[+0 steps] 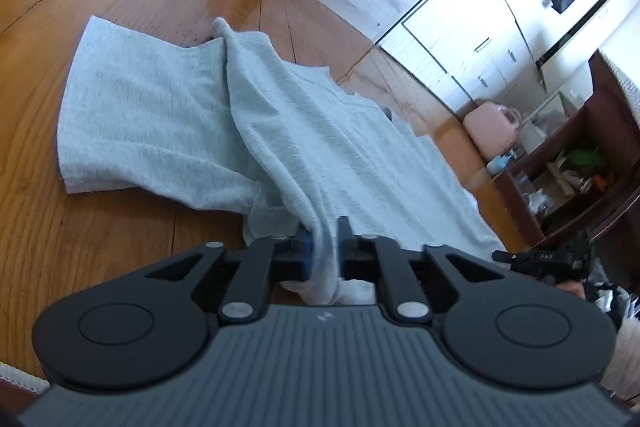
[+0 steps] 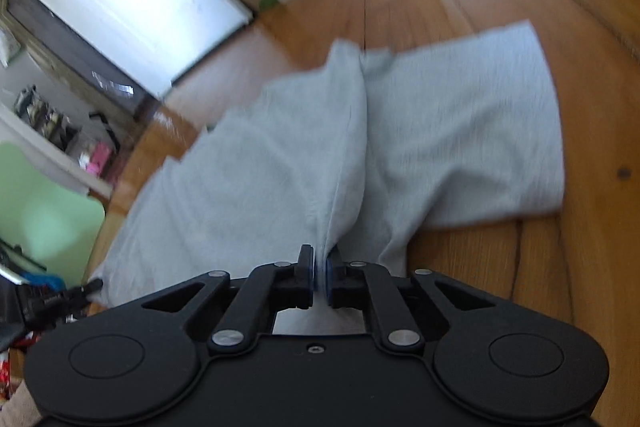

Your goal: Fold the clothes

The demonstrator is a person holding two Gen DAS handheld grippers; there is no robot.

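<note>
The left gripper [image 1: 323,247] is pinching a bunched edge of the pale grey garment [image 1: 168,123] betw. its blue pads, and the right gripper [image 2: 319,273] is clamping another gathered edge the same way, prob. so both lifted edges can travel together w/o slipping. The garment is lying spread on the wooden floor [image 1: 80,235], one sleeve flat to the side, w/ fabric rising in taut ridges toward each grip; the right view is blurring, so a fold seems underway, though how far along can't be told.
</note>
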